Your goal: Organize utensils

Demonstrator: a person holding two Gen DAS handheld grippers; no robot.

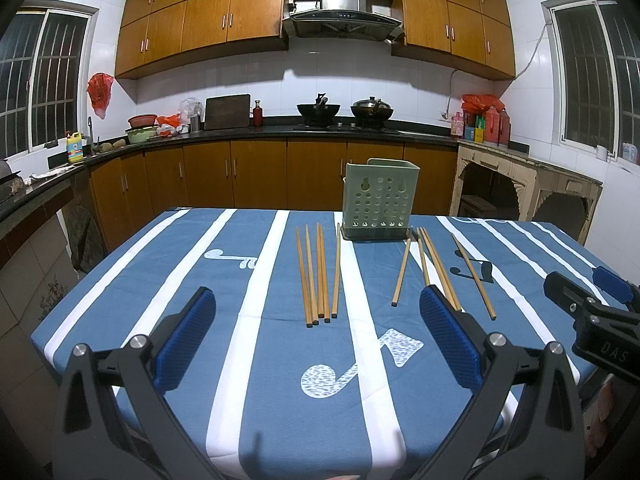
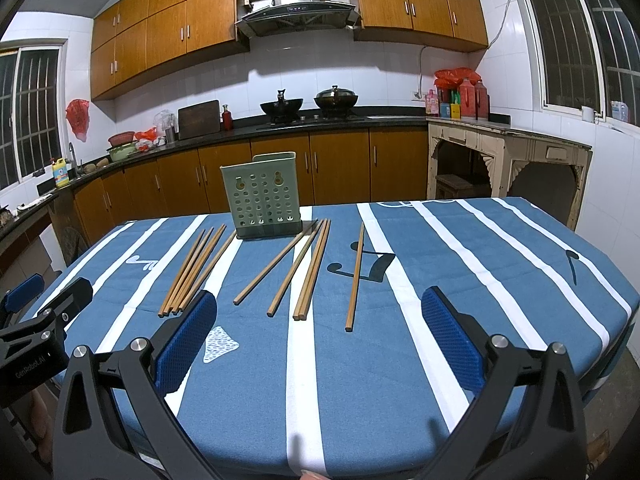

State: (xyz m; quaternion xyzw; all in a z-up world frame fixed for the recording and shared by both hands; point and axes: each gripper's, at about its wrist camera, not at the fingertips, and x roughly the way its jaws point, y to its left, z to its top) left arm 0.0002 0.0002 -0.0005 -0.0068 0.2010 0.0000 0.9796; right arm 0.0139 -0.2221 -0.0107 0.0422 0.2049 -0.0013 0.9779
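In the left wrist view, the left tongs (image 1: 316,336) fill the bottom of the frame, their blue-padded fingers (image 1: 186,340) spread wide and released, with nothing between them. They hang over the near part of the bench (image 1: 120,300), which is covered in a blue cloth with white stripes and music notes. Just beyond them, at centre frame, lies a tight bunch of brown wooden chopsticks (image 1: 318,276), near ends roughly level, probably so that one pinch can take several at once. Right of centre is a looser group of brown wooden chopsticks (image 1: 436,272), fanned and partly hidden behind the right-hand finger. At the far edge of the cloth, upper centre, stands the pale green perforated plastic chopstick holder (image 1: 378,198), upright with its mouth open upward, evidently the place the sticks belong. The right tongs (image 1: 588,300) show at the right edge of the frame; from here I cannot tell how they stand.

In the right wrist view, the right tongs (image 2: 320,334) occupy the bottom of the frame, likewise released and empty, facing the looser group (image 2: 304,268), whose single outlying stick lies on its own at right of centre. The tight bunch (image 2: 196,268) sits left of centre and the holder (image 2: 262,198) at upper centre. The left tongs (image 2: 44,296) are at the left edge. Every stick is on the cloth; none is in the holder yet.
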